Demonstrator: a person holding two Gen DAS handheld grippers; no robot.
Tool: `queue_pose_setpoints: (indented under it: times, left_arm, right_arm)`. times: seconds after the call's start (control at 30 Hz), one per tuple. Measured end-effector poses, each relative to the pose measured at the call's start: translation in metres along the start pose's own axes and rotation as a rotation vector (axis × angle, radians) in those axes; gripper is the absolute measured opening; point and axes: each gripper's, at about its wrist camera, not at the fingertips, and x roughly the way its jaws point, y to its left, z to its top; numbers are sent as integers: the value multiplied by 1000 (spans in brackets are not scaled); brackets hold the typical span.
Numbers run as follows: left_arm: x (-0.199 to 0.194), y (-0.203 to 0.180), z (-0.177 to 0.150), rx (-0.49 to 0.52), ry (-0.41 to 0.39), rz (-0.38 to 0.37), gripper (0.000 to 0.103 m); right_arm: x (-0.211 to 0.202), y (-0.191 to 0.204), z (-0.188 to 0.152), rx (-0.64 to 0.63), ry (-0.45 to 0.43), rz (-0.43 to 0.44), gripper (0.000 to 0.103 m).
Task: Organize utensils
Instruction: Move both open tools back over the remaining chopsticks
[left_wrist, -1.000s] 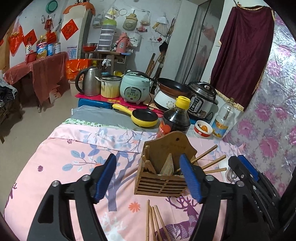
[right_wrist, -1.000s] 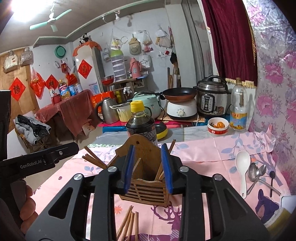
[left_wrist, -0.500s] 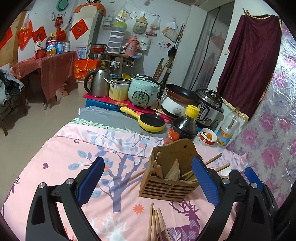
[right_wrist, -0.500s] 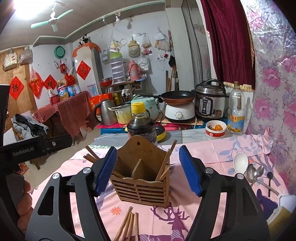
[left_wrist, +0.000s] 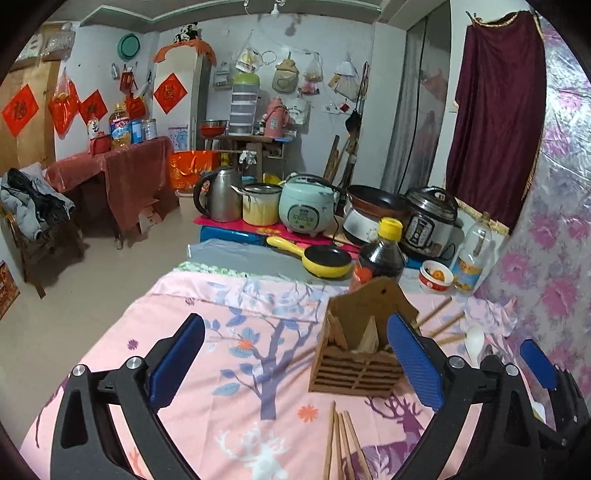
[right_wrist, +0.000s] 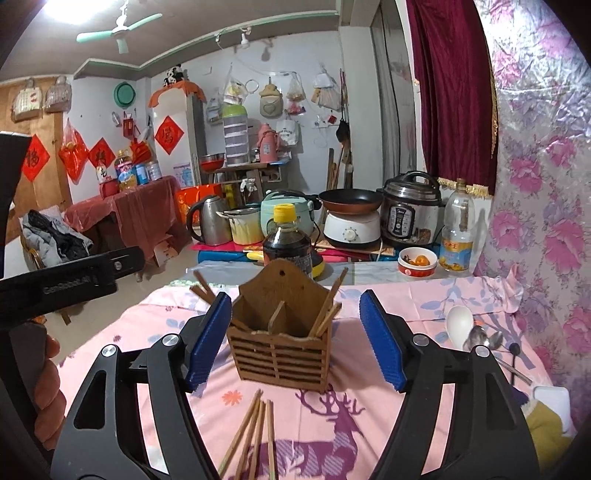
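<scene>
- A dark sauce bottle (right_wrist: 287, 244) with a yellow cap stands at twelve o'clock, at the far edge of the pink patterned cloth (right_wrist: 436, 295).
- A small red-and-white bowl (right_wrist: 417, 262) holding something orange sits at two o'clock, just beside a clear bottle (right_wrist: 458, 230).
- A pressure cooker (right_wrist: 412, 212) and a brown frying pan (right_wrist: 351, 199) stand beyond them.
- A steel kettle (left_wrist: 218, 199), a yellow pot (left_wrist: 260, 205) and a pale green rice cooker (left_wrist: 304, 206) line up at eleven o'clock.
- A small yellow pan (left_wrist: 325, 258) lies near the sauce bottle.
</scene>
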Motion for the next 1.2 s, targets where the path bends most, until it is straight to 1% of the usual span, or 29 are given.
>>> queue_pose_setpoints:
  times: [0.1, 0.13, 0.17, 0.2, 0.27, 0.3, 0.37, 0.43, 0.5, 0.57, 0.63, 0.7, 0.77, 1.0, 1.2]
  left_arm:
    - [-1, 6, -20, -15, 27, -53, 97]
    - [0, 10, -31, -19, 32, -58, 97]
    - [1, 13, -42, -23, 39, -51, 97]
    - [5, 18, -57, -27, 58, -38, 97]
    - [13, 26, -77, -33, 93, -35, 97]
    - [19, 30, -92, -30, 122, -39, 97]
    - [28, 33, -110, -4, 166, -20, 97]
    - [38, 33, -129, 40, 226, 26, 97]
    - [44, 36, -142, 52, 276, 21, 97]
    - [48, 37, -150, 56, 313, 4, 97]
    - [52, 35, -160, 78, 342, 5, 97]
    - [53, 32, -168, 111, 363, 16, 97]
    - [55, 30, -177, 140, 391, 13, 97]
    - [58, 20, -187, 180, 437, -19, 97]
    - [61, 14, -191, 200, 461, -41, 97]
  right_arm:
    - [-15, 1, -10, -12, 2, -22, 76]
    - [-20, -1, -16, -7, -3, -29, 78]
    - [-25, -4, -25, 7, -5, -44, 80]
    - [-27, -6, -32, 17, 0, -53, 80]
    - [-26, -15, -51, 43, 36, -66, 80]
    - [-25, -18, -58, 52, 53, -68, 81]
    - [-18, -24, -77, 64, 105, -64, 81]
    - [-11, -27, -92, 49, 144, -68, 81]
    - [-2, -28, -106, 27, 203, -85, 81]
    - [3, -26, -111, 26, 234, -72, 80]
    - [2, -24, -112, 28, 230, -65, 81]
    - [-1, -24, -112, 23, 221, -68, 84]
    - [-2, -23, -113, 18, 216, -73, 85]
    - [4, -21, -120, 6, 258, -71, 85]
    - [5, -19, -123, -2, 267, -70, 85]
